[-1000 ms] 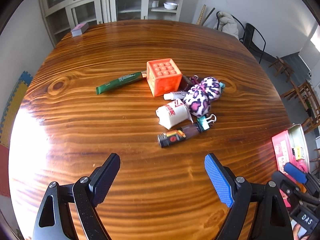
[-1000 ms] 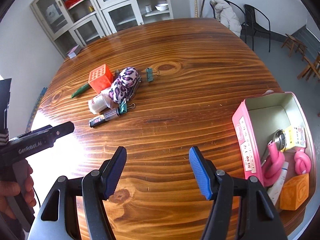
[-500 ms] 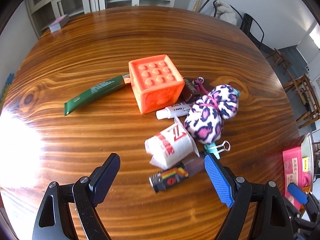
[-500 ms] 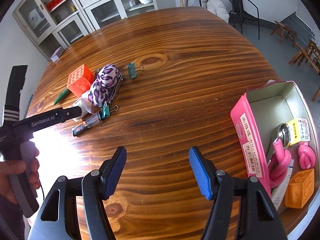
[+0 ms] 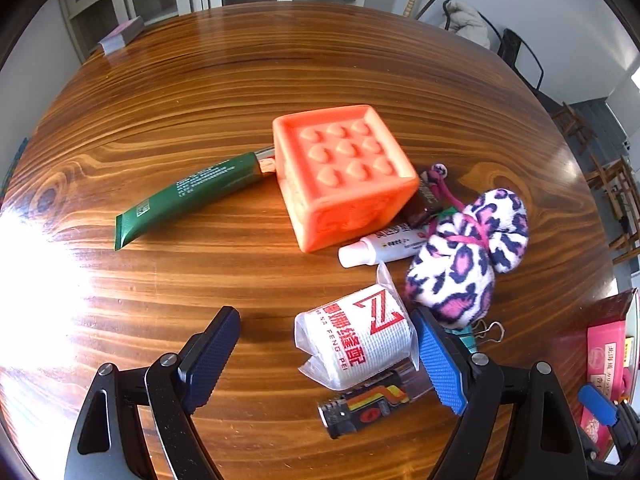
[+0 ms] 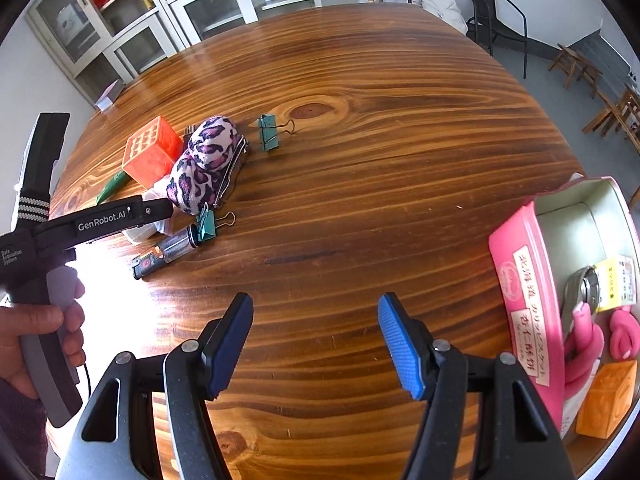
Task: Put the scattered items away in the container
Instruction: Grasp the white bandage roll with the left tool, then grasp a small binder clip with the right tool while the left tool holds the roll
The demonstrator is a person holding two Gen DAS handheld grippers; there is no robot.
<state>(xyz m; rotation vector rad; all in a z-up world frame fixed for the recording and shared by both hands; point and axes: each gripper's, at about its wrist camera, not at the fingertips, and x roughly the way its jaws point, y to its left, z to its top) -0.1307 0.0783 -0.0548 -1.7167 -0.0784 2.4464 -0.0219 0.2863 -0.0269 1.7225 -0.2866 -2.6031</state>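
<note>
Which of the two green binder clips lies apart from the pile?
The farther binder clip, alone on bare table beside the knot in the wood. The other binder clip lies against the lighter.

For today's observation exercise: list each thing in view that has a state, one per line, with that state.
Left gripper: open, jaws just narrowed, white roll beside its right pad.
Right gripper: open, nothing between the jaws.
White roll: wrapped, lying on its side.
Green tube: capped, lying flat.
Pink tin: open, partly filled.
Cabinet doors: shut.
</note>
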